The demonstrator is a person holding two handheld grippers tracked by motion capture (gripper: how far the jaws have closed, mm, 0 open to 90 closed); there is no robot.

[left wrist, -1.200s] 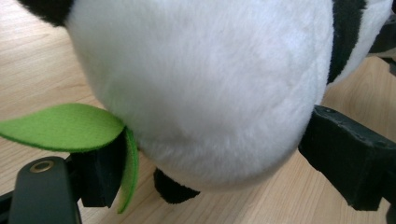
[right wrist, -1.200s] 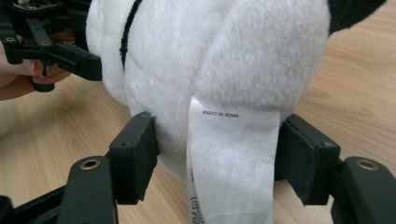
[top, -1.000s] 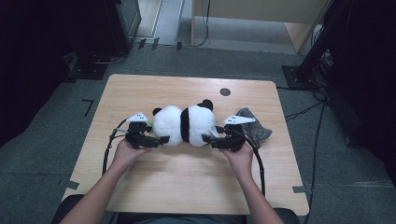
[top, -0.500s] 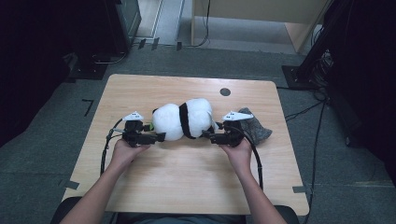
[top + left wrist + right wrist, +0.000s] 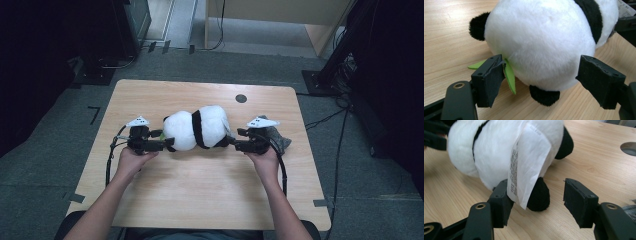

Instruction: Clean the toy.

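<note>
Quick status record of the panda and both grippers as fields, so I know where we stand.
item: plush panda, lying on the wooden table
left gripper: jaws open either side of the panda's head end, green leaf at one pad
right gripper: jaws just been closing, not clamped; black foot and white tag between them
nearby: grey cloth behind right gripper

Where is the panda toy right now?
In the high view the panda toy lies mid-table, between the left gripper and the right gripper.
</note>
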